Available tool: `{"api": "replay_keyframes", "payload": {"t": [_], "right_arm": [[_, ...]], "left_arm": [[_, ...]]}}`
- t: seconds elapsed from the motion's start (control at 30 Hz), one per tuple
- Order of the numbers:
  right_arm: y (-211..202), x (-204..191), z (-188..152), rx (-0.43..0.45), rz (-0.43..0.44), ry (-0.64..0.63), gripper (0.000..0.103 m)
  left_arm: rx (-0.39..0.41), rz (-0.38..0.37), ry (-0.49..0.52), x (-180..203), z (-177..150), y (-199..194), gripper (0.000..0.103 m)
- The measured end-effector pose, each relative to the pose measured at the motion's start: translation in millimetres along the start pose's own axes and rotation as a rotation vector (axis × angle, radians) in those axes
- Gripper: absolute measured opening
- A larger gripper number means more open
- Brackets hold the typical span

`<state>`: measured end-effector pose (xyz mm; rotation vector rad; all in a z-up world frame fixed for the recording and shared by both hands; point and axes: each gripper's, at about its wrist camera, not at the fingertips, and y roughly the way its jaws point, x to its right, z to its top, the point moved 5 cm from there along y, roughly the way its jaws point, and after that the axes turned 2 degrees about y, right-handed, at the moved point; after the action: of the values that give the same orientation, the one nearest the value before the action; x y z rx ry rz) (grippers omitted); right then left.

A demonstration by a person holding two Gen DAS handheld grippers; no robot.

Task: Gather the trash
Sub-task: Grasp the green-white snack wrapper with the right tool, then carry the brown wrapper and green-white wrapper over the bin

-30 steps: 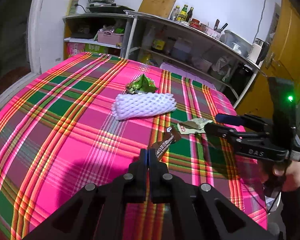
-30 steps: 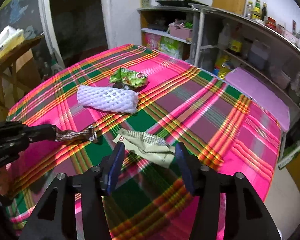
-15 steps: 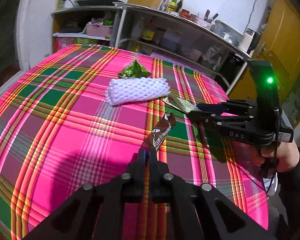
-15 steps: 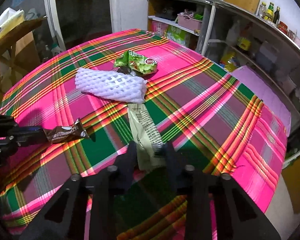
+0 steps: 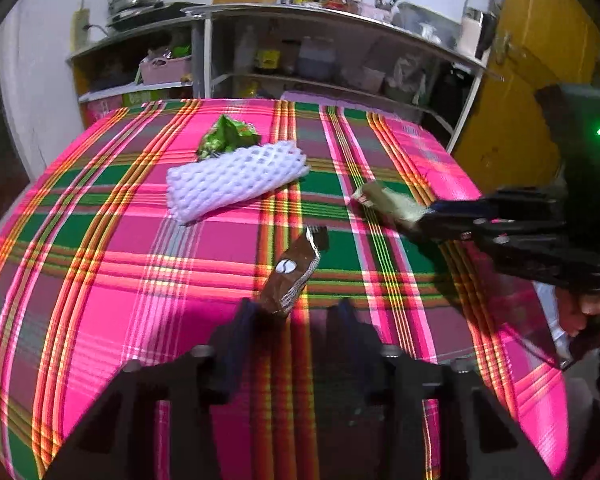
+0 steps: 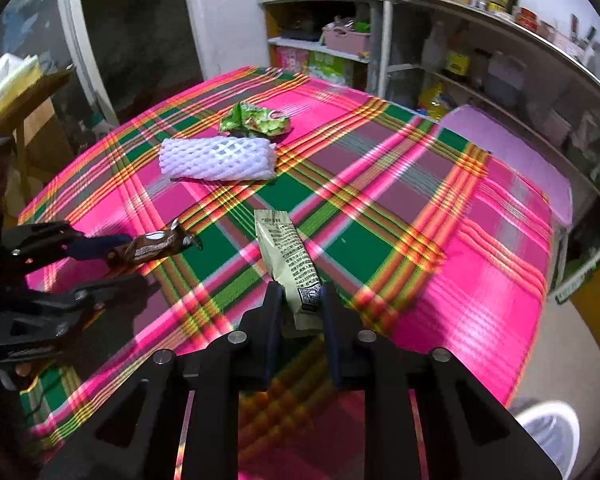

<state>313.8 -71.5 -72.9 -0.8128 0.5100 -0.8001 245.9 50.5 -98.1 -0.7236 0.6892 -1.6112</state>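
Note:
My left gripper (image 5: pixel 296 316) is open; a brown snack wrapper (image 5: pixel 294 274) rests against its left finger, and it shows in the right wrist view (image 6: pixel 152 246) too. My right gripper (image 6: pixel 298 304) is shut on a pale green wrapper (image 6: pixel 288 256), also in the left wrist view (image 5: pixel 388 204). A white foam fruit net (image 5: pixel 234 180) (image 6: pixel 218 158) and a crumpled green wrapper (image 5: pixel 226 136) (image 6: pixel 258 120) lie on the plaid tablecloth (image 5: pixel 100 280) farther back.
Metal shelves (image 5: pixel 320 52) with bottles and jars stand behind the table. A yellow door (image 5: pixel 512 112) is at the right. A wooden side table (image 6: pixel 24 96) stands left of the table. A white bin rim (image 6: pixel 552 428) shows below the table's near right edge.
My left gripper has opened from shut on the brown wrapper. My right gripper has closed on the pale green wrapper and lifted it.

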Motion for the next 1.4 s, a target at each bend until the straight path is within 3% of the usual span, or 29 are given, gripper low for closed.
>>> {"api": "replay_keyframes", "payload": {"t": [0.03,0.33,0.73,1.03,1.4], "right_arm": [[-7.3,2.2,-3.8,0.012,-0.002,0.017,0.02],[-64.3,19.5,-38.8,0.106,-0.028,0.156,0.02],[-139.0,42.5,-86.7,0.212,-0.103,0.299,0.02],[-177.7,73.1,-120.6,0.262,-0.177,0.403,0.02],[-199.4,120.6,-161.3,0.266,-0.253,0.519,0.02]], "left_arm": [[-0.001,0.012,0.011,1.9,0.1,0.4,0.017],[0.071,-0.015,-0.008,21.9,-1.6,-26.1,0.016],[0.16,-0.134,0.023,95.5,9.1,-68.8,0.016],[0.163,-0.217,0.091,155.5,18.1,-73.2,0.016],[0.122,-0.313,0.18,228.3,28.0,-47.1,0.017]]}}
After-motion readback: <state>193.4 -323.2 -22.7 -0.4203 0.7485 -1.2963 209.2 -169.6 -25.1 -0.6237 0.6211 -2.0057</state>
